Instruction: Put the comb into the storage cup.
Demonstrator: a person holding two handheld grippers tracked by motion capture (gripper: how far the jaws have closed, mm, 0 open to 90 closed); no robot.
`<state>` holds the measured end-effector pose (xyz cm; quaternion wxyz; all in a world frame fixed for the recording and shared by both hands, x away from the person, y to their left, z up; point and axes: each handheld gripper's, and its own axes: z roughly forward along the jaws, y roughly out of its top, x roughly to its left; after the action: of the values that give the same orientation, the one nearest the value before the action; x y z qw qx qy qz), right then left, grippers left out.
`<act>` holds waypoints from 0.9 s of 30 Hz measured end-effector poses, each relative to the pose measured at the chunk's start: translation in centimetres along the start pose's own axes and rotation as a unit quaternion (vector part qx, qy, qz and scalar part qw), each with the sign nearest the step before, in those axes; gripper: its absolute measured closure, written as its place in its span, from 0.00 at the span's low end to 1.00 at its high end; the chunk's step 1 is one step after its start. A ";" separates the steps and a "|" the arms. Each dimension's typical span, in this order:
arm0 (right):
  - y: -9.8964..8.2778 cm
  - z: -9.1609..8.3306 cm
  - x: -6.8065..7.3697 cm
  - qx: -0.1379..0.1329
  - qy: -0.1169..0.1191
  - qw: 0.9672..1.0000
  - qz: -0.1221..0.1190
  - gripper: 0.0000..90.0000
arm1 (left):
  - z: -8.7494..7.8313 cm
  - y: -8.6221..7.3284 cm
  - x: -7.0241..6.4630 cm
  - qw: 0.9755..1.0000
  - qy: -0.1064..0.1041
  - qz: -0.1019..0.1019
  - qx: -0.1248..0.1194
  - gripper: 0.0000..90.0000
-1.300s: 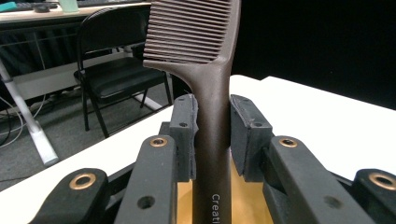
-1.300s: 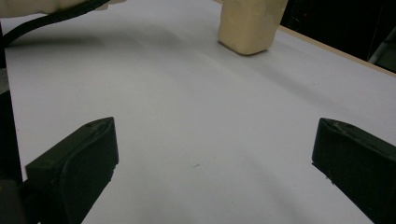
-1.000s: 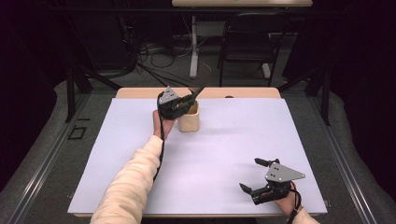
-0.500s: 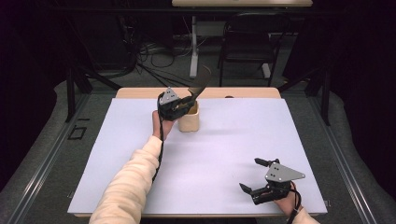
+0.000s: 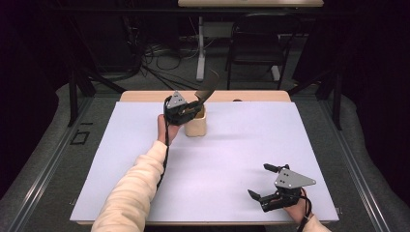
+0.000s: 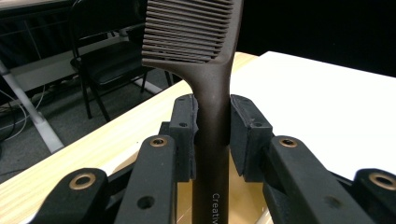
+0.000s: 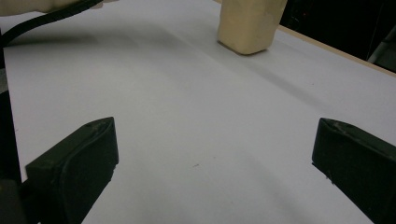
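Nearest the person's edge of the white table sheet (image 5: 232, 159), well apart from the beige cup (image 5: 197, 126) and toward the near right corner, the right gripper (image 5: 265, 182) is resting low on the sheet in the person's right hand (image 5: 296, 209), its grey three-cornered plate facing up. Its jaws are standing wide apart with nothing between them; in the right gripper view the two black pads (image 7: 74, 163) are framing bare white sheet, and the beige cup (image 7: 250, 23) is standing far ahead of them near the sheet's far edge. From the near left, a cream sleeve (image 5: 130, 193) is reaching forward across the sheet toward the cup, and the left hand (image 5: 163, 129) is holding the left gripper (image 5: 191, 107) just beside and above the cup's left rim. That gripper is clamping a dark brown comb (image 5: 203, 95) by its handle: in the left gripper view the pads (image 6: 184, 135) are pressing on both sides of the comb (image 6: 212, 140), narrowed down to the handle's width, with the toothed end rising above the jaws. In the high view the comb is sticking up and tilting right over the cup's mouth; whether its lower end is sitting inside the cup cannot be told. Beyond the cup, the wooden table edge (image 5: 251, 96) is showing past the sheet.
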<state>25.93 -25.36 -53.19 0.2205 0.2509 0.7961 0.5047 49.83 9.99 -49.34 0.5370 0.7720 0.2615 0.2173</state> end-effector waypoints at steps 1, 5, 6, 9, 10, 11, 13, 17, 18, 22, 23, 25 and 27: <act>0.0 0.0 0.0 0.000 0.000 1.000 0.000 0.00 | 0.0 0.0 -0.1 1.000 0.003 0.005 0.002 0.80; 0.0 0.0 0.0 0.000 0.000 1.000 0.000 0.00 | 0.1 0.0 -0.2 1.000 0.004 0.011 0.006 0.80; 0.0 0.0 0.0 0.001 -0.001 1.000 0.000 0.00 | 0.1 0.0 -0.2 1.000 0.003 0.010 0.006 0.80; 0.0 0.0 0.0 0.001 0.000 1.000 0.000 0.00 | 0.2 -0.1 -0.3 1.000 0.002 0.013 0.008 0.80; 0.0 0.0 0.0 0.001 0.000 1.000 0.001 0.00 | 0.3 -0.1 -0.3 1.000 0.002 0.013 0.009 0.80; 0.0 0.0 0.0 0.001 -0.001 1.000 0.001 0.00 | 0.3 -0.1 -0.3 1.000 0.001 0.013 0.010 0.80; 0.0 0.0 0.0 0.001 -0.001 1.000 0.001 0.00 | 0.3 -0.2 -0.3 1.000 0.000 0.012 0.010 0.80; 0.0 0.0 0.0 -0.001 -0.001 1.000 0.004 0.00 | 0.3 -0.2 -0.3 1.000 0.001 0.012 0.011 0.80; 0.0 0.0 -0.1 0.000 -0.001 1.000 0.003 0.00 | 0.3 -0.2 -0.3 1.000 0.000 0.012 0.012 0.80; 0.0 0.0 -0.1 -0.001 -0.001 1.000 0.007 0.00 | 0.4 -0.2 -0.3 1.000 -0.003 0.010 0.017 0.80; 0.0 0.0 -0.1 -0.001 -0.001 1.000 0.007 0.00 | 0.5 -0.2 -0.3 1.000 -0.003 0.008 0.016 0.80; 0.0 0.0 -0.1 -0.001 -0.001 1.000 0.006 0.00 | 0.6 -0.3 -0.3 1.000 -0.009 0.004 0.016 0.80; 0.0 0.0 -0.1 0.001 0.000 1.000 0.005 0.00 | 0.7 -0.3 -0.3 1.000 -0.007 0.005 0.021 0.80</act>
<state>26.01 -25.37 -53.20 0.2179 0.2556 0.7952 0.5048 49.93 9.42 -49.90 0.5210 0.7862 0.2584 0.2089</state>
